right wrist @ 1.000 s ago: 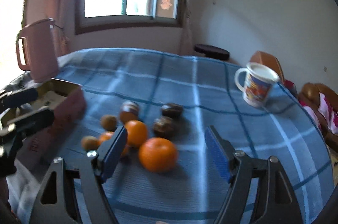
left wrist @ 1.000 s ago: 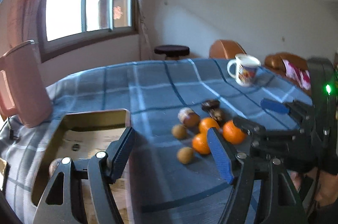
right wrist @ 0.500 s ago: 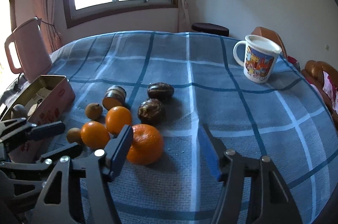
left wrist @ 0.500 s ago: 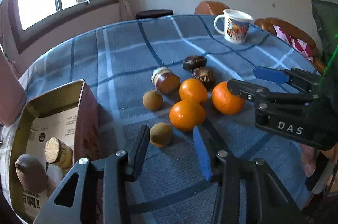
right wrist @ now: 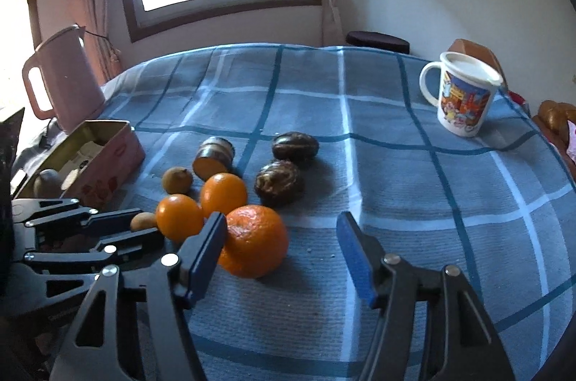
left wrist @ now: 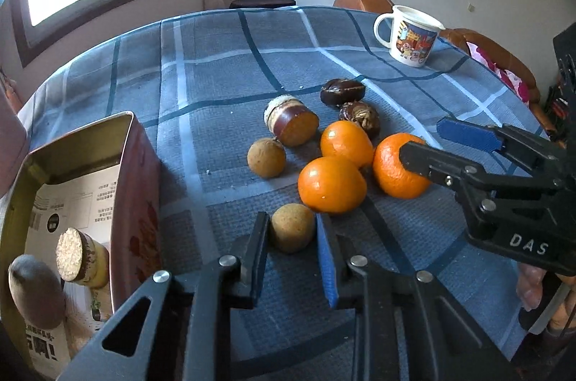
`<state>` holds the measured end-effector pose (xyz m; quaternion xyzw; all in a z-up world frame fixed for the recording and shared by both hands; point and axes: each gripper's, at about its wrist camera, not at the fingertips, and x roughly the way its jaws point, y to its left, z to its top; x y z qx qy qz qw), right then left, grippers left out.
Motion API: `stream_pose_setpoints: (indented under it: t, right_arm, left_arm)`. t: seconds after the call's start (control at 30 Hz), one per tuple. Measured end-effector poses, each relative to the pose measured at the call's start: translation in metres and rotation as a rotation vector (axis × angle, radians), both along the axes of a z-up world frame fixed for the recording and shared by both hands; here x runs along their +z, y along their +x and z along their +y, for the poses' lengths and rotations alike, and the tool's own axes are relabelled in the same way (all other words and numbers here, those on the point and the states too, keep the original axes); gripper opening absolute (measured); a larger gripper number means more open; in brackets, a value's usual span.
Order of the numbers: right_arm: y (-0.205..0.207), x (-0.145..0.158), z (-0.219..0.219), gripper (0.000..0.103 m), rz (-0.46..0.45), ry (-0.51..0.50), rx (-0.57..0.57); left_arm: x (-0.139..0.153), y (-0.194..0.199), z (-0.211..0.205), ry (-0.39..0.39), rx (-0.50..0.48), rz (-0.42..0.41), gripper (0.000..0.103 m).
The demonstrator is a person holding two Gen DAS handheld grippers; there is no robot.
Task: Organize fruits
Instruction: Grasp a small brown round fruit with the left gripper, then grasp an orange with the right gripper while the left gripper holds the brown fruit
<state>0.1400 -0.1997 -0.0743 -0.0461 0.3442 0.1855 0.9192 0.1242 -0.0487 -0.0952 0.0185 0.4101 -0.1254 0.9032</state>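
Your left gripper (left wrist: 291,249) pinches a small brown fruit (left wrist: 291,228) beside the tin (left wrist: 126,143); your right gripper (right wrist: 280,253) stands spread, one finger (right wrist: 203,251) against an orange (right wrist: 257,240).

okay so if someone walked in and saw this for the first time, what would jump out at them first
The cluster of three bright oranges on the blue plaid tablecloth stands out most. Next, the left hand-held gripper straddles a small tan round fruit just in front of them, and the right hand-held gripper, open, has one finger beside the biggest orange. An open tin box sits to the left.
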Motion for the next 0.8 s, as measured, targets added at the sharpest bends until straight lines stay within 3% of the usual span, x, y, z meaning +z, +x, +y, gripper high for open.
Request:
stream_pose_setpoints:
  t: [0.17, 0.27, 0.3, 0.8]
  right_arm:
    - [0.003, -0.005, 0.006, 0.065, 0.036, 0.0, 0.036]
    - [0.008, -0.009, 0.006, 0.049, 0.078, 0.017, 0.057]
    - [0.007, -0.008, 0.005, 0.049, 0.075, 0.031, 0.064]
    - [-0.003, 0.002, 0.0, 0.048, -0.006, 0.034, 0.025]
  left_arm:
    - [0.006, -0.007, 0.004, -0.017, 0.006, -0.046, 0.027]
    - [0.011, -0.012, 0.006, -0.024, 0.009, -0.08, 0.027]
    - [0.012, -0.012, 0.006, -0.025, 0.012, -0.088, 0.027]
    - [0.029, -0.031, 0.017, -0.054, 0.062, -0.235, 0.027]
